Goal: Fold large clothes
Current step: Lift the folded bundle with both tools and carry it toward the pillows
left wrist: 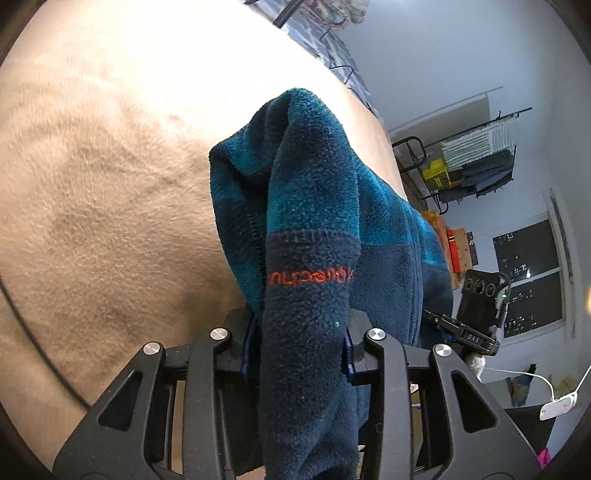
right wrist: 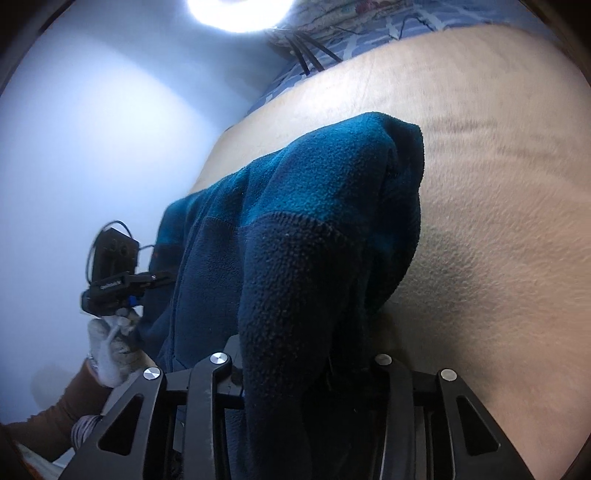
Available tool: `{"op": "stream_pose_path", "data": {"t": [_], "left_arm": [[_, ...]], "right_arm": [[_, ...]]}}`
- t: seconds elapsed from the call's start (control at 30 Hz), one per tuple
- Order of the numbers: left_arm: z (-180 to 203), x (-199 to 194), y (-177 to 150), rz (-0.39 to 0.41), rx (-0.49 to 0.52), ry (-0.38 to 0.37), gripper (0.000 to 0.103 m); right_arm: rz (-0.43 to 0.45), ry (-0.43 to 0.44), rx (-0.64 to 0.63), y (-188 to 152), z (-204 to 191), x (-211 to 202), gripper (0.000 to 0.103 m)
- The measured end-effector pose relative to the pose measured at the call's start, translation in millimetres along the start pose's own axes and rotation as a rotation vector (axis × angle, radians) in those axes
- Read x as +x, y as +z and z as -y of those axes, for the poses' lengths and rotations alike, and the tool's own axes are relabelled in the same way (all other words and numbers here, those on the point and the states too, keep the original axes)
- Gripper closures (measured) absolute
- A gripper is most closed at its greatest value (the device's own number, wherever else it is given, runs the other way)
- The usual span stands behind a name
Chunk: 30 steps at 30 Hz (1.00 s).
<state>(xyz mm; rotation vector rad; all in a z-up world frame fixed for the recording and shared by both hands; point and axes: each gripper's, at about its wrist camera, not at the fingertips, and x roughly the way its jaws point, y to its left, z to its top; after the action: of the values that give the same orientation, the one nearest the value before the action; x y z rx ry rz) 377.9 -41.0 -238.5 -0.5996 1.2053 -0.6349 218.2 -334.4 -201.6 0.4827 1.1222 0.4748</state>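
Fleece: a blue fleece point(left wrist: 314, 229), teal above and navy below, hangs between your two grippers, lifted clear of the tan blanket point(left wrist: 110, 184) behind it.
Left gripper: your left gripper point(left wrist: 299, 343) has its jaws closed on a navy fold of the fleece; the cloth fills the gap and drapes over the front. Orange lettering point(left wrist: 310, 277) runs across that fold, just above the jaws.
Right gripper: your right gripper point(right wrist: 306, 365) also has its jaws closed on a thick navy bunch of the fleece point(right wrist: 295, 240), which spills down between the arms.
Span: the cloth runs from one gripper to the other; in the right view your left gripper point(right wrist: 122, 288) shows beside the fleece edge, held by a hand in a pale glove point(right wrist: 110, 350) with a brown sleeve point(right wrist: 55, 417).
Blanket: it lies under and behind the fleece in both views, lightly creased.
Background: in the left view, a black rack point(left wrist: 480, 158) with grey and white items stands against the wall, with a dark window point(left wrist: 532, 277) to its right; in the right view, a bright round lamp point(right wrist: 240, 11) glares at the top.
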Motion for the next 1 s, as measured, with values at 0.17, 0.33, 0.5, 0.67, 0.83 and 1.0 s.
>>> {"op": "stream_pose_path", "data": {"t": [0.17,0.33,0.5,0.67,0.83,1.0], "left_arm": [[30.8,-18.0,-10.2,0.008,0.048,-0.011,0.069],[73.1,-46.7,-20.3,0.049,0.115,-0.011,0.069],[123.3,-78.8,-24.9,0.088,0.204,-0.019,0.069],[149.8,-108.6,-31.1,0.124,0.259,-0.034,0.069],[184.5,-115.5,-33.2,0.15,0.305,-0.036,0.069],[211.9,-115.8,-30.4,0.164,0.332,-0.039,0.069]], "right_arm": [[0.012,-0.067,-0.038,-5.8,-19.3,-23.0,0.066],[0.076,-0.119,-0.075,-12.8,-51.0,-68.5,0.067],[0.144,-0.172,-0.111,-20.4,-86.3,-115.9,0.067],[0.209,-0.222,-0.131,-26.7,-114.4,-158.0,0.067],[0.254,-0.263,-0.145,-24.4,-130.6,-180.2,0.067],[0.29,-0.287,-0.145,-20.9,-127.6,-194.2,0.067]]}}
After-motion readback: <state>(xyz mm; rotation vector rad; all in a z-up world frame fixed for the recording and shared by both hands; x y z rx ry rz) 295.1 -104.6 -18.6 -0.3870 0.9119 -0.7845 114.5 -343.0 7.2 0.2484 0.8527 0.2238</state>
